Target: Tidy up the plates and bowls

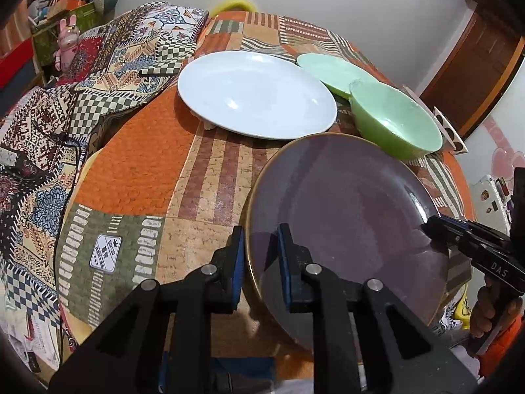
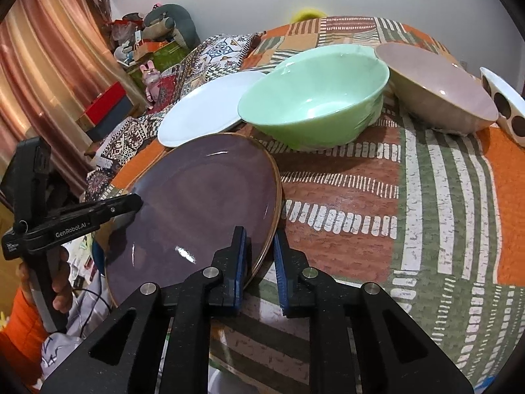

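Observation:
A purple plate with a gold rim is held tilted above the table's near edge. My left gripper is shut on its left rim, one finger on each face. My right gripper is shut on the opposite rim of the purple plate. Each gripper shows in the other's view, the right one and the left one. A white plate lies behind, with a green plate and a green bowl to its right.
A pink-brown bowl and a white bowl with brown dots stand right of the green bowl. A folded patterned cloth covers the table's left side. The patchwork tablecloth lies under everything. Boxes and toys sit beyond.

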`<state>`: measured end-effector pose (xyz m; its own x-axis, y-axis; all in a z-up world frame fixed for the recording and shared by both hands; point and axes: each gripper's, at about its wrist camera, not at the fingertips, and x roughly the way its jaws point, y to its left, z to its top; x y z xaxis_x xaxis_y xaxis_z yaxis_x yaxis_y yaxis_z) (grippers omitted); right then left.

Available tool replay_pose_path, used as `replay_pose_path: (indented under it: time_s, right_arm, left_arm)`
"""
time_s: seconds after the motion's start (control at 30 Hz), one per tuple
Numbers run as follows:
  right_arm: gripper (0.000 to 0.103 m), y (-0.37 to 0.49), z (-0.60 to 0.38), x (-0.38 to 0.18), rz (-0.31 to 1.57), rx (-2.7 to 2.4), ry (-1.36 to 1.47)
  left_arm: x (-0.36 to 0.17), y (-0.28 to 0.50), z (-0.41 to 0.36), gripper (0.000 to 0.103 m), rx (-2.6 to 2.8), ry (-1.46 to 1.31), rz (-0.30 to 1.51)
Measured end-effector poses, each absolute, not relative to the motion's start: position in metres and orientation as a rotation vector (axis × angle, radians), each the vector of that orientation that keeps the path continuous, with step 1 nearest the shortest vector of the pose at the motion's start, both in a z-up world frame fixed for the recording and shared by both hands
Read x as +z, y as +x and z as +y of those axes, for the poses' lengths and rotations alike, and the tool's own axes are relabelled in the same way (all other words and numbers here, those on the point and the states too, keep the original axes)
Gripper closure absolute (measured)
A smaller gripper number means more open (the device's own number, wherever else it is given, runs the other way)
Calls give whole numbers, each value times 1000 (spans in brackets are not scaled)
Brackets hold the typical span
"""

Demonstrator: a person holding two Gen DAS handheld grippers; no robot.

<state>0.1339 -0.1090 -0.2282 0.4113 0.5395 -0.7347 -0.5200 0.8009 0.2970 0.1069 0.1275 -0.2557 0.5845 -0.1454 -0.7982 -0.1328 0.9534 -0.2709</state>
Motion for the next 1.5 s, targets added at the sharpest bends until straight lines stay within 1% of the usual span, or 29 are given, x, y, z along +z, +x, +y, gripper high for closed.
replay_pose_path:
  time_s: [0.23, 0.53, 0.9, 1.5]
  right_arm:
    - [88, 129, -124, -222, 923, 653, 39]
    - [88, 115, -160, -216, 903, 592, 55]
    - [88, 114, -206, -220, 889, 495, 136]
    - [87, 129, -242, -222, 850, 383, 137]
  left_arm:
    - [-246, 102, 112, 84, -41, -287, 955]
    - [-239, 107, 71, 83, -139, -207, 981]
    - [-237, 145, 20, 81, -239, -108, 997]
    - [-242, 189, -18, 79, -293, -74, 971]
